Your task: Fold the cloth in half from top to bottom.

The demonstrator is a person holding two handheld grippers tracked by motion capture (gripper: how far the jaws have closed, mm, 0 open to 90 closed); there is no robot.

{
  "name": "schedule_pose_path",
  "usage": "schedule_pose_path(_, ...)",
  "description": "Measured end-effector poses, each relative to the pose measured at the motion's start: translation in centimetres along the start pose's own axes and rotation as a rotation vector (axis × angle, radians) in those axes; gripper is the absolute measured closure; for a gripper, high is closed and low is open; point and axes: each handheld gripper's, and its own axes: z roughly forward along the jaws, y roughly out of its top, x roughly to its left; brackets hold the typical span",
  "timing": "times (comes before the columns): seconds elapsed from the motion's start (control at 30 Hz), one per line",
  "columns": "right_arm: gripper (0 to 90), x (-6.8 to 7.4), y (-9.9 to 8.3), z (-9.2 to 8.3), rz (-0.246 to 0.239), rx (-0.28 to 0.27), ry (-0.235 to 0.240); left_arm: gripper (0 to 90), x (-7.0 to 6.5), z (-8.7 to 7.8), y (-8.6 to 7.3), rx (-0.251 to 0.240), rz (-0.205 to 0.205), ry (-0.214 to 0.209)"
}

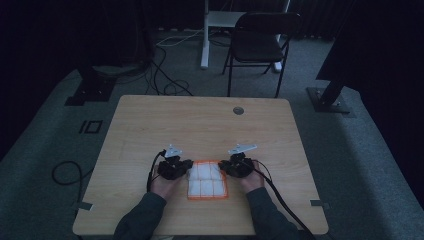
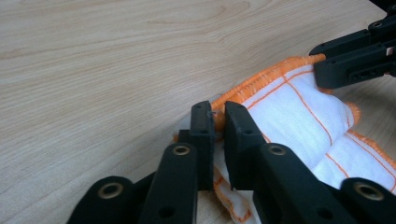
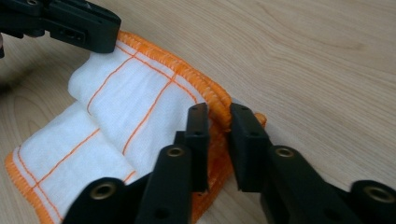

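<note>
A white cloth with an orange hem and orange grid lines lies folded on the wooden table, near the front edge. My left gripper is at the cloth's far left corner and my right gripper at its far right corner. In the left gripper view the left gripper is shut on the cloth's orange hem, with the right gripper at the upper right. In the right gripper view the right gripper pinches the cloth's raised hem, and the left gripper holds the far corner.
A round grommet sits near the table's far edge. Beyond the table stand a black folding chair and a white desk leg. Cables lie on the grey carpet.
</note>
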Motion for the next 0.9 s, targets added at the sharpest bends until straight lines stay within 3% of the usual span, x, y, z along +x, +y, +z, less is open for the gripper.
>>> schedule_pose_path(0.43, 86.7, 0.8, 0.0, -0.7, -0.034, -0.018, -0.002, 86.4, -0.9, -0.9, -0.1, -0.017, 0.033, 0.004)
schedule_pose_path(0.9, 87.0, 1.7, -0.7, -2.1, -0.074, -0.033, 0.018, 86.2, -2.0, -2.5, -1.4, -0.034, 0.032, -0.017)
